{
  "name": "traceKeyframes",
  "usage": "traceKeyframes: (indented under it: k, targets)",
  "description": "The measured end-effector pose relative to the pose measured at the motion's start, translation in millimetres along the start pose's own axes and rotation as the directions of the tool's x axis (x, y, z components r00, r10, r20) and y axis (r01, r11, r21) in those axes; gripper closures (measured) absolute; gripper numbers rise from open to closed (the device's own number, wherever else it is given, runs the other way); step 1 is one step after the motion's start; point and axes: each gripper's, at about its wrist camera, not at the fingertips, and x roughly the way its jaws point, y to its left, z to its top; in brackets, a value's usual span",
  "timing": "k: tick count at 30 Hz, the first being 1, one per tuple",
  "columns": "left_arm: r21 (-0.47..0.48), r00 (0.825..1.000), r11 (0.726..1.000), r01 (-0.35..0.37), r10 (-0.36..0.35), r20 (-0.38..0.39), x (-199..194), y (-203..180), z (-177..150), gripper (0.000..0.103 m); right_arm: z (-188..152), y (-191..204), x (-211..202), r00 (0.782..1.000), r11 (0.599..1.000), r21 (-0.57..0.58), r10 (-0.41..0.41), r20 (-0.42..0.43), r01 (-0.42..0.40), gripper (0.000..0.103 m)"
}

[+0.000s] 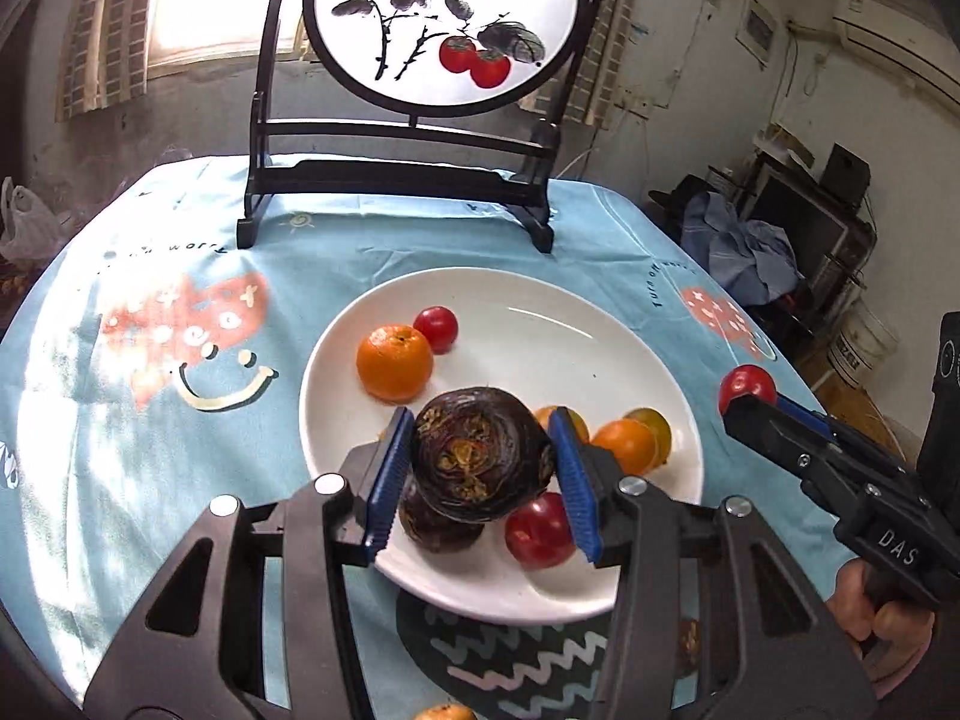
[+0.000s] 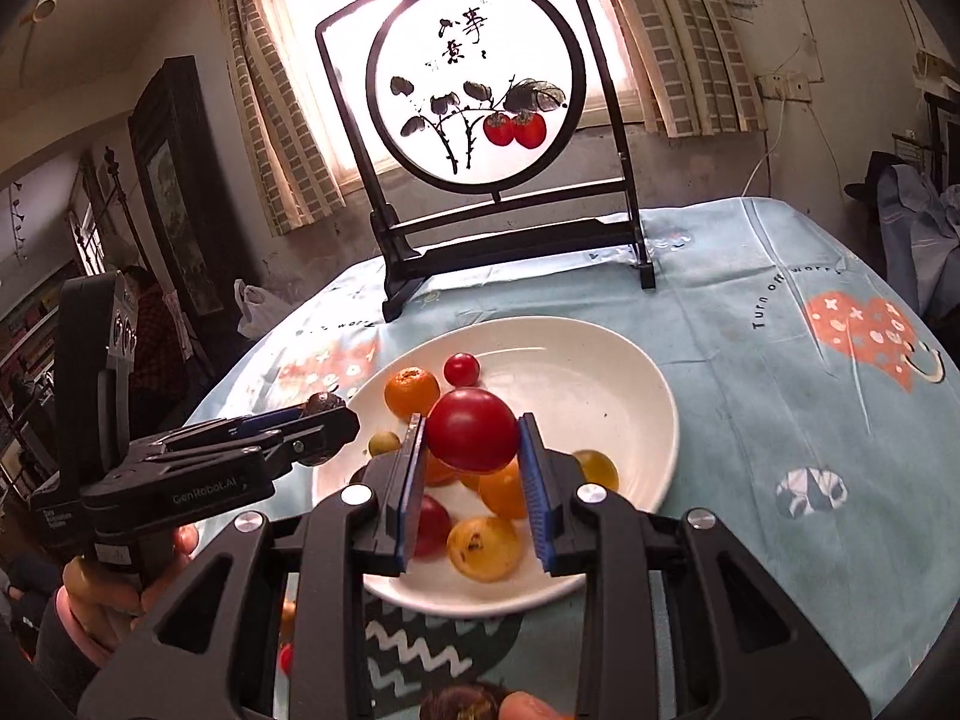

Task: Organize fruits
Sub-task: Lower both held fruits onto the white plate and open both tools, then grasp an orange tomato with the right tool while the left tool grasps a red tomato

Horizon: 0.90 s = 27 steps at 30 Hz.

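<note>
The left gripper is clamping a dark chestnut above the near part of the plate; the right gripper is squeezing a red tomato, also above the plate. On the plate are lying an orange, a small tomato, another chestnut and several yellow and red fruits. Judging by this, sorting is well along, with two pieces in transit. Fruit peeking at the plate's near side is probably still waiting.
</note>
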Motion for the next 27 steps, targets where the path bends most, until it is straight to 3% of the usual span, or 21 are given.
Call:
traceKeyframes:
  k: [5, 7, 8, 9, 11, 19, 24, 27]
  targets:
    - [-0.012, 0.999, 1.0, -0.022, 0.022, -0.035, 21, 10, 7, 0.055, 8, -1, 37, 0.998, 1.0, -0.02, -0.017, -0.056, 0.016, 0.072]
    - [-0.013, 0.999, 0.999, -0.035, 0.034, -0.035, 22, 13, 6, 0.052, 4, -2, 41, 0.998, 1.0, -0.023, -0.018, -0.068, 0.017, 0.061]
    - [-0.01, 0.999, 0.999, -0.044, 0.044, -0.031, 20, 13, 5, 0.039, 3, -2, 40, 0.997, 1.0, -0.019, -0.017, -0.076, 0.016, 0.046]
    - [-0.012, 0.998, 0.998, -0.058, 0.057, -0.019, 16, 13, 6, 0.021, 2, -3, 37, 0.997, 1.0, -0.013, -0.012, -0.082, 0.011, 0.04]
    - [-0.026, 0.996, 0.996, -0.08, 0.08, 0.026, 2, 12, 5, 0.009, 2, -2, 29, 0.997, 1.0, -0.005, -0.005, -0.072, 0.004, 0.04]
    - [-0.047, 0.993, 0.996, -0.076, 0.08, 0.082, -43, 6, -15, 0.005, -10, 9, -9, 0.999, 0.999, -0.039, -0.015, -0.036, 0.014, 0.04]
    - [-0.018, 0.988, 0.99, -0.14, 0.141, 0.068, -59, 7, -51, 0.005, -37, -5, -39, 1.0, 1.0, -0.01, -0.028, -0.012, 0.028, 0.04]
    - [-0.007, 0.984, 0.987, -0.162, 0.162, 0.068, -70, 7, -68, 0.005, -56, -15, -46, 0.998, 0.999, 0.03, -0.025, -0.058, 0.027, 0.04]
